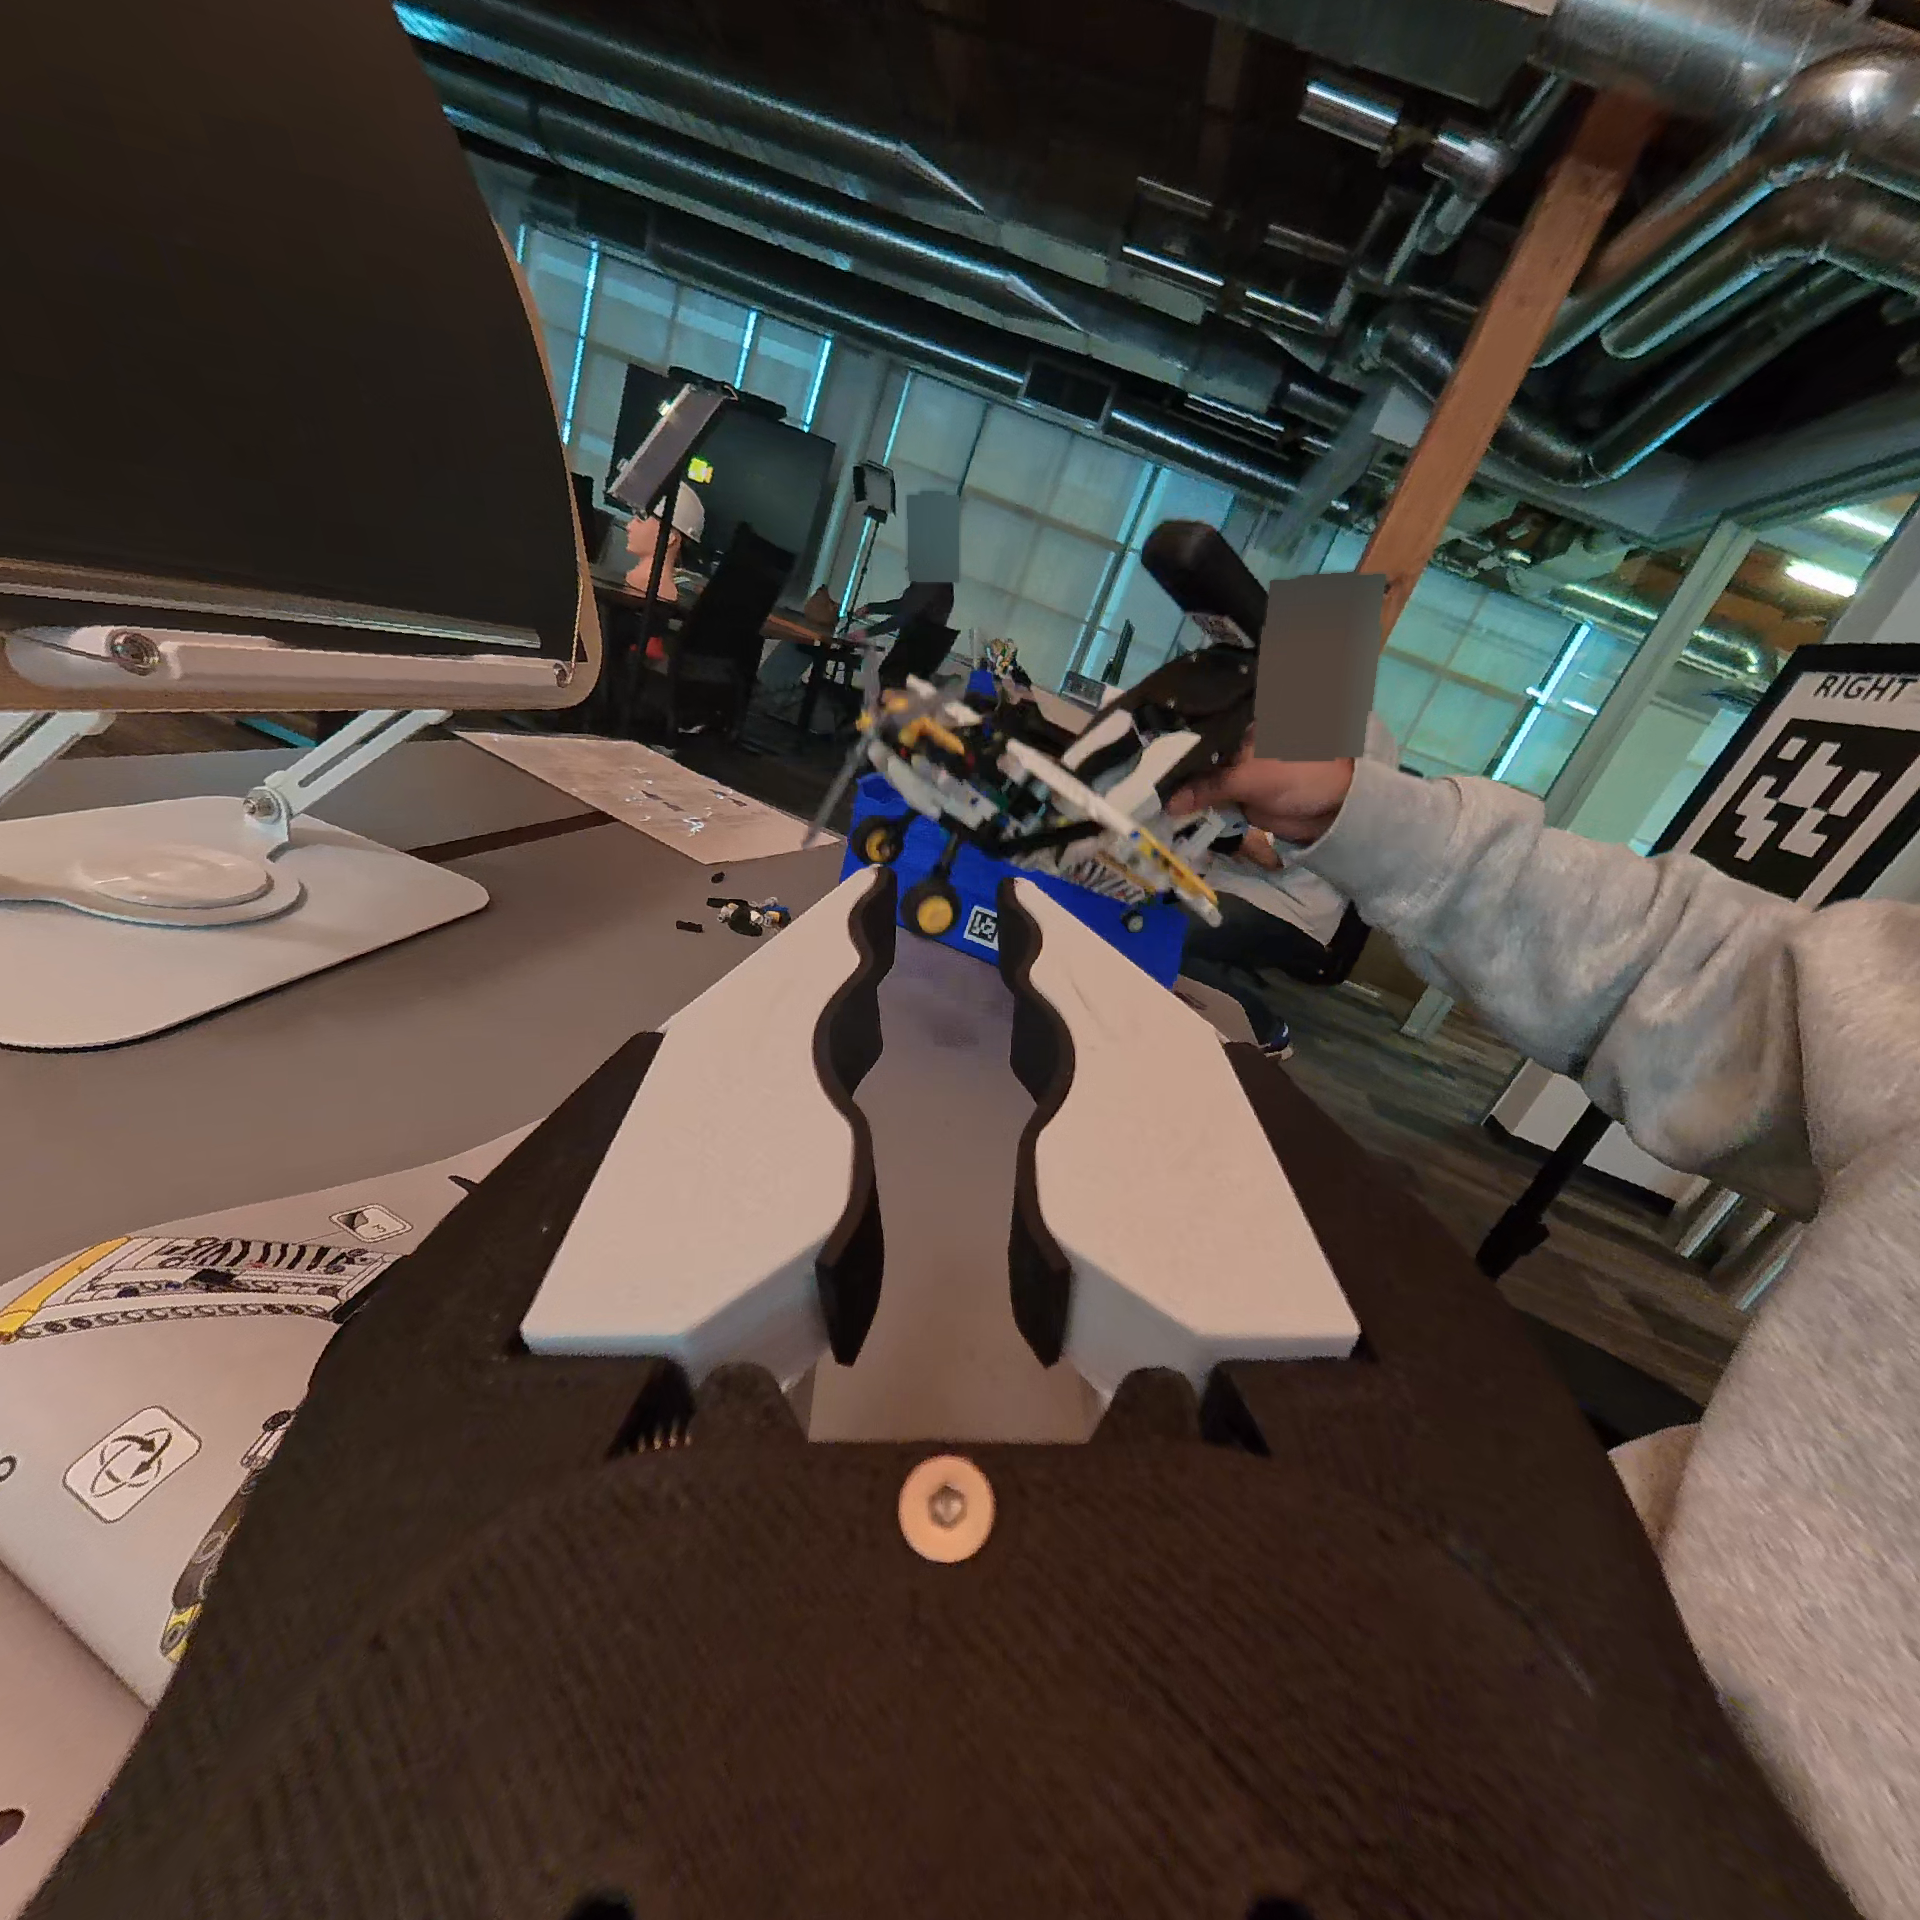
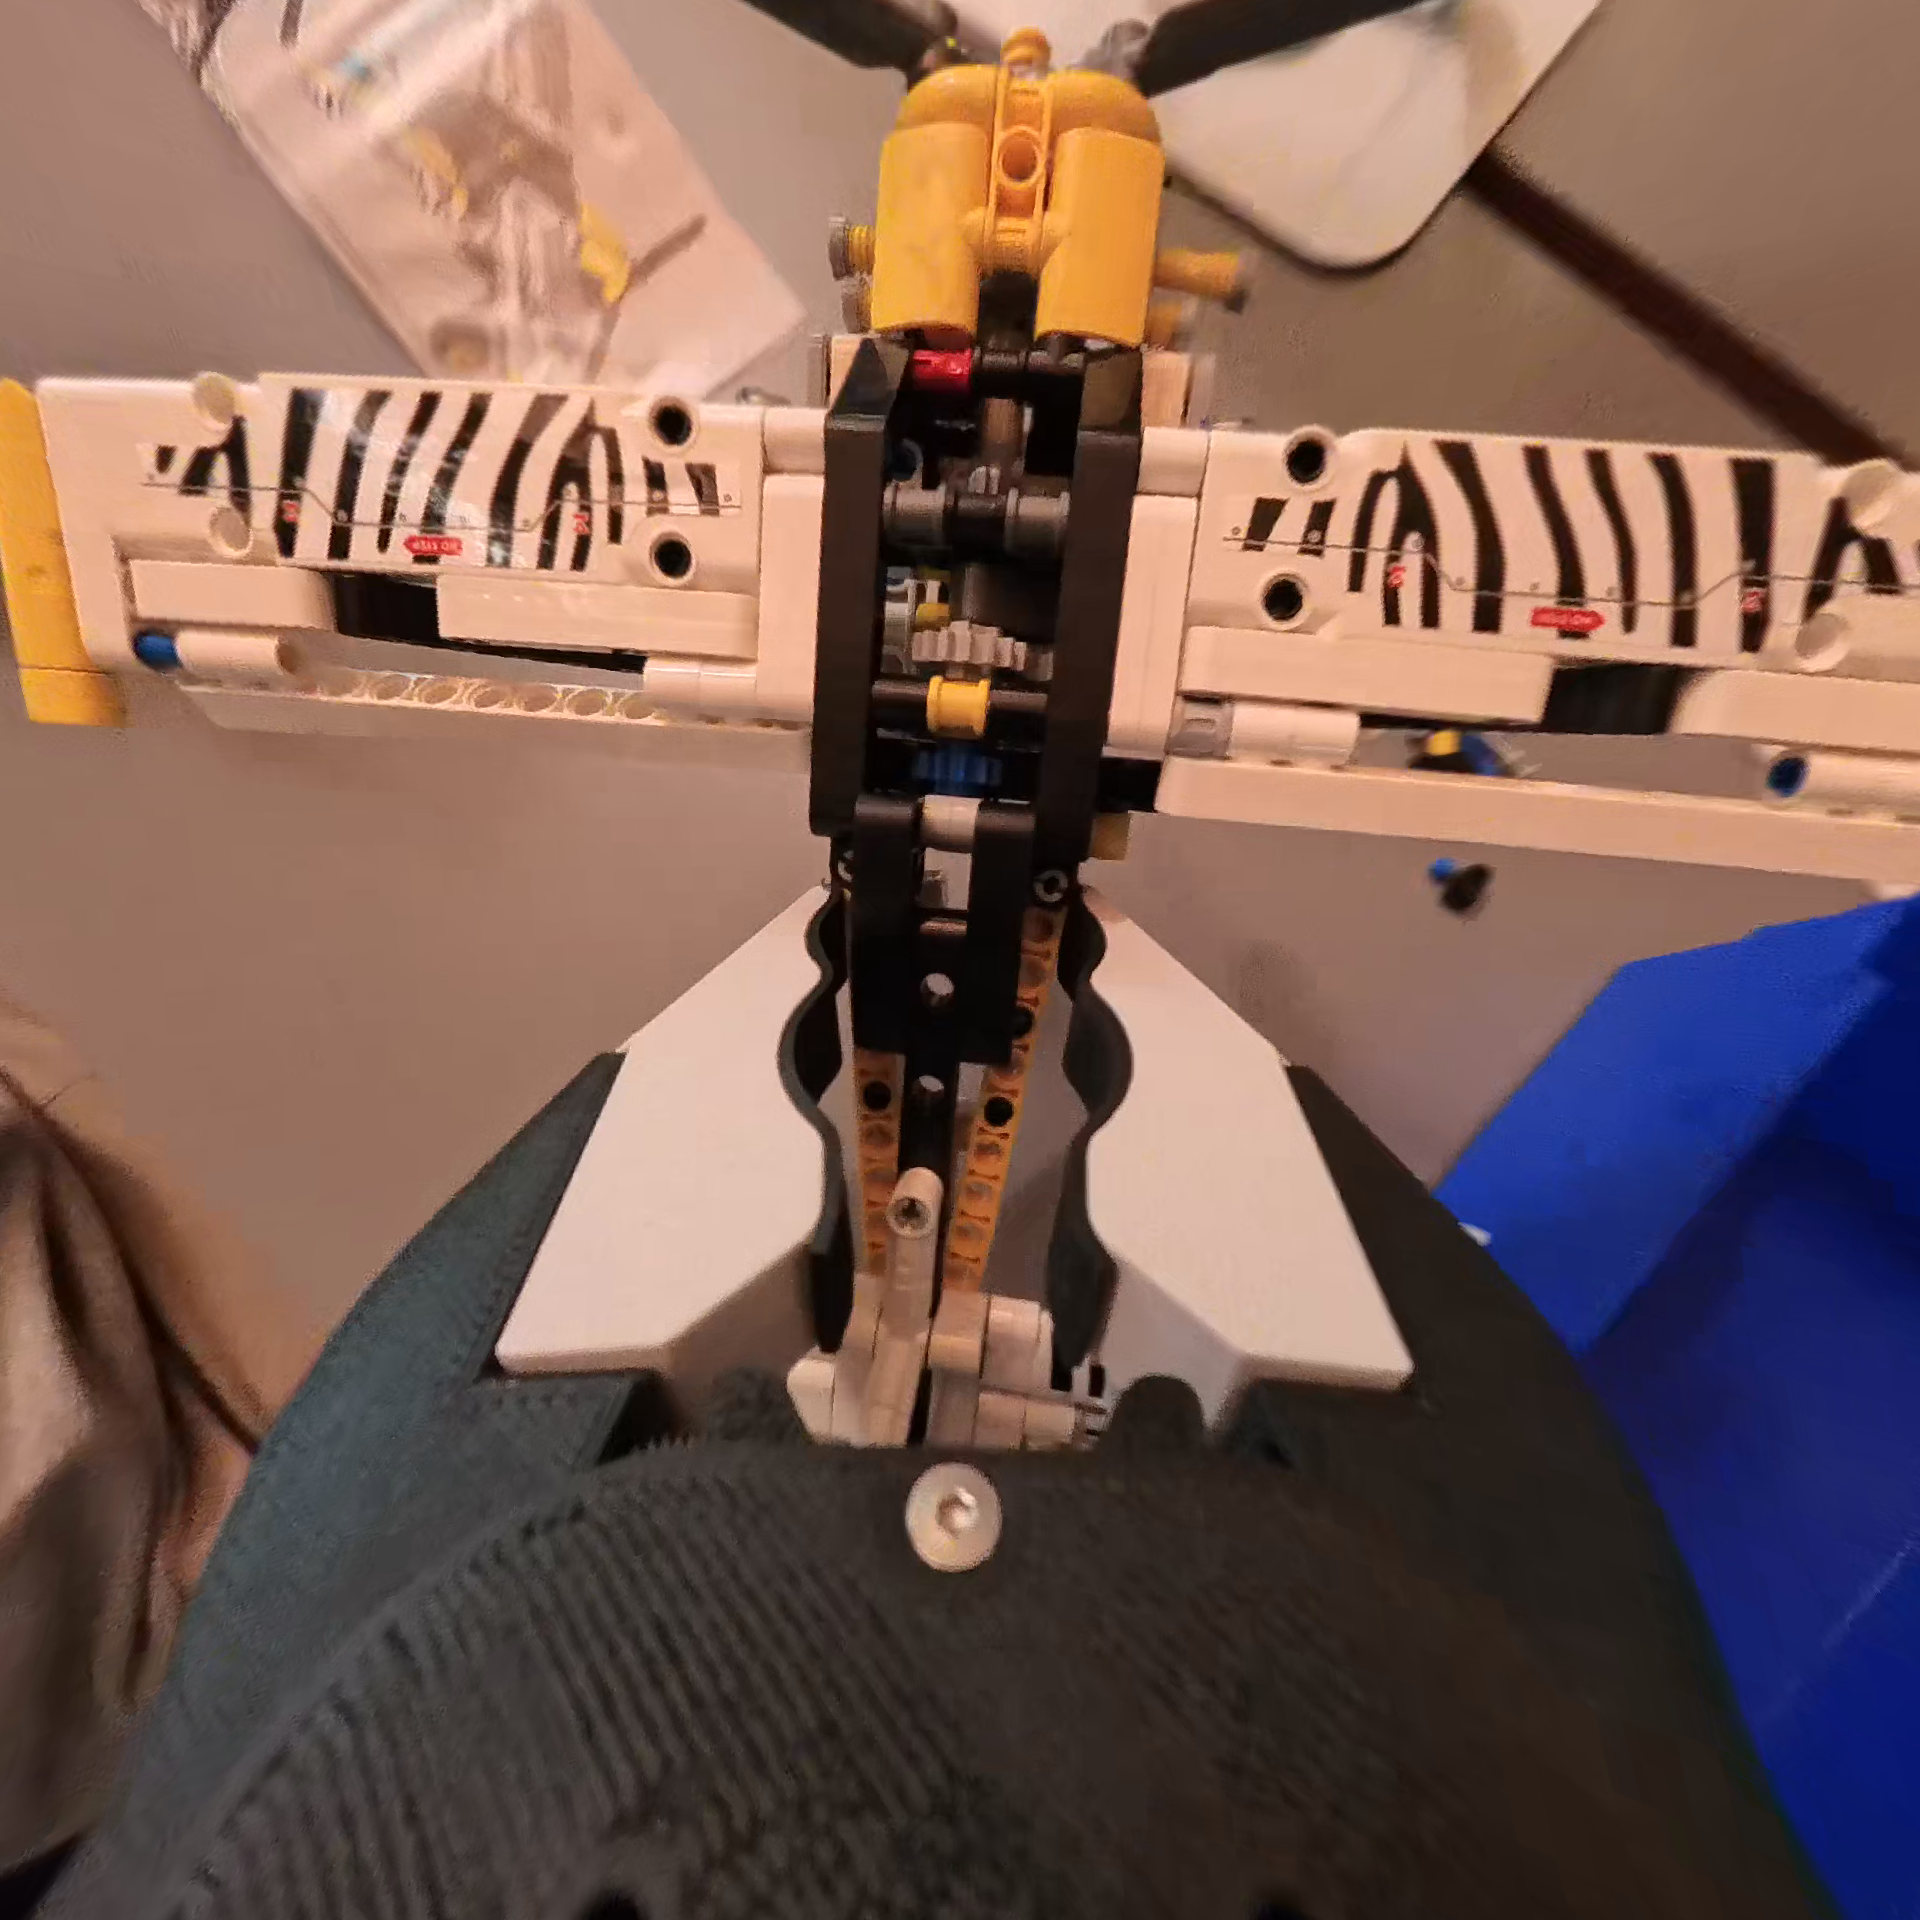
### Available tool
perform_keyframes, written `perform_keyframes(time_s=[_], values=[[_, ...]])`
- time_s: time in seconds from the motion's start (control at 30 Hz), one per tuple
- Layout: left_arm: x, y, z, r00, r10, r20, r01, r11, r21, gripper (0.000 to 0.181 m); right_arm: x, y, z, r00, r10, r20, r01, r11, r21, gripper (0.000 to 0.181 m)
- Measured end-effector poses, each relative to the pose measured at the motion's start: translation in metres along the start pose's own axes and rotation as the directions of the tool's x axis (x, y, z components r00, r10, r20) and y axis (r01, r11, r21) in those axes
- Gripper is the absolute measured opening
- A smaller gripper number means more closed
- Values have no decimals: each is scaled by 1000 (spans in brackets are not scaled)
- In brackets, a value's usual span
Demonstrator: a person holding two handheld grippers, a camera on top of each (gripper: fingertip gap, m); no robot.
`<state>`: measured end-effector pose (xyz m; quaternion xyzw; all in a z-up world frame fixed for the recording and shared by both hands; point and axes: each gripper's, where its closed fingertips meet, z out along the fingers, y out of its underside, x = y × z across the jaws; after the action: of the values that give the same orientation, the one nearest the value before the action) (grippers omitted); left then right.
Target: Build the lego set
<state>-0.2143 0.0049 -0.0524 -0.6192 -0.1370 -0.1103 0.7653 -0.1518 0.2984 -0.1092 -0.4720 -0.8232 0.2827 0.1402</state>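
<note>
The right tool (image 2: 956, 1039) is clamped on the tail of the lego plane (image 2: 956, 582), holding it up in the air over the grey worktop (image 2: 416, 883), near the blue bin (image 2: 1714, 1195). The left tool (image 1: 940, 914) is empty, its fingers apart. Loose little pieces (image 1: 743, 914) wait on the worktop (tiny ones). I think the left should pick one gently while the right keeps the plane steady.

Left gripper (image 1: 948, 894): jaws parted, nothing between them, held above the grey worktop (image 1: 312, 1060).
Lego plane (image 1: 1023, 800): held aloft ahead by the right gripper (image 1: 1174, 748), above a blue bin (image 1: 1049, 920).
Instruction booklet (image 1: 125, 1382): lower left, partly under the gripper body.
Loose pieces (image 1: 743, 914): small cluster near the bin.
Monitor stand (image 1: 208, 904): white, at left.
</note>
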Motion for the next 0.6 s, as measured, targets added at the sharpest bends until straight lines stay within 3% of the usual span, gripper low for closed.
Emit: perform_keyframes(time_s=[0.17,0.3,0.47,0.6], values=[[-1,3,1,1000,-5,5,5,1000,-11,16,-50,47,29,994,18,112,-8,996,-86,39],[-1,4,2,1000,-11,1,11,1000,-16,16,-65,78,44,993,19,115,-6,994,-108,39],[-3,3,2,999,-36,-7,36,999,-4,16,-63,71,66,994,-34,100,47,991,-129,39],[-7,5,1,999,-42,6,42,999,-8,16,-62,34,93,991,-76,113,87,992,-90,39]])
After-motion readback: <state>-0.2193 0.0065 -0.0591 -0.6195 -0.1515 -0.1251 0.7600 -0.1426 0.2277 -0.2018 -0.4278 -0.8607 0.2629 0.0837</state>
